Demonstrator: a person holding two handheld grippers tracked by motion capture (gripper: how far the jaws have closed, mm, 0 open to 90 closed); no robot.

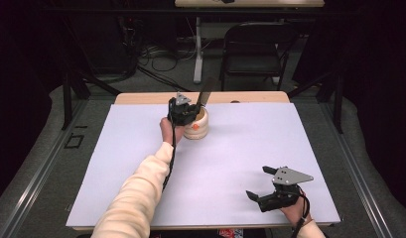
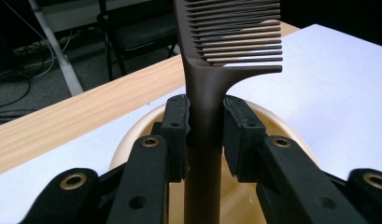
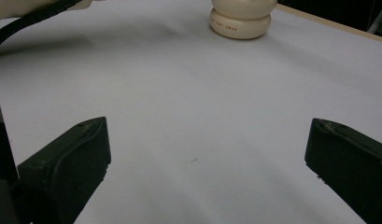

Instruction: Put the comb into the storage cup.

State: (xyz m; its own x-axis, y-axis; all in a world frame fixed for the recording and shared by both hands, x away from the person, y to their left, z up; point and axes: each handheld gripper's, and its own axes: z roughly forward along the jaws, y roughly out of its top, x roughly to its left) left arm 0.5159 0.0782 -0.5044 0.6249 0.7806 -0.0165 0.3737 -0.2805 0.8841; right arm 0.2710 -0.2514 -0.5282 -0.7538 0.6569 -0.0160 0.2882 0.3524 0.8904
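The left tongs [image 2: 205,135] are clamped on the handle of a dark brown comb [image 2: 212,93] — both black pads press flat against the handle from either side, with no gap showing in the left gripper view. The comb stands upright between them, its teeth above the grip and pointing to one side, its handle running down past the pads into a cream-coloured cup [image 2: 132,135]. The cup's round rim sits directly beneath the jaws.

In the high view the left tongs [image 1: 190,111] hover over that cup [image 1: 198,130] at the far side of the tabletop, with the comb [image 1: 206,91] sticking up and leaning slightly away from the person. The cup stands on a white sheet [image 1: 141,148] that covers most of the tabletop [image 1: 141,98], whose bare wood edge shows just behind it. The left arm reaches out to it in a cream sleeve [image 1: 136,198].

The right tongs [image 1: 257,183] are wide open and hold nothing — they rest near the right front corner of the sheet, well apart from the cup. In the right gripper view their two black jaws stand far apart over the bare sheet [image 3: 193,121], with the cup's ridged base [image 3: 240,21] off in the distance.
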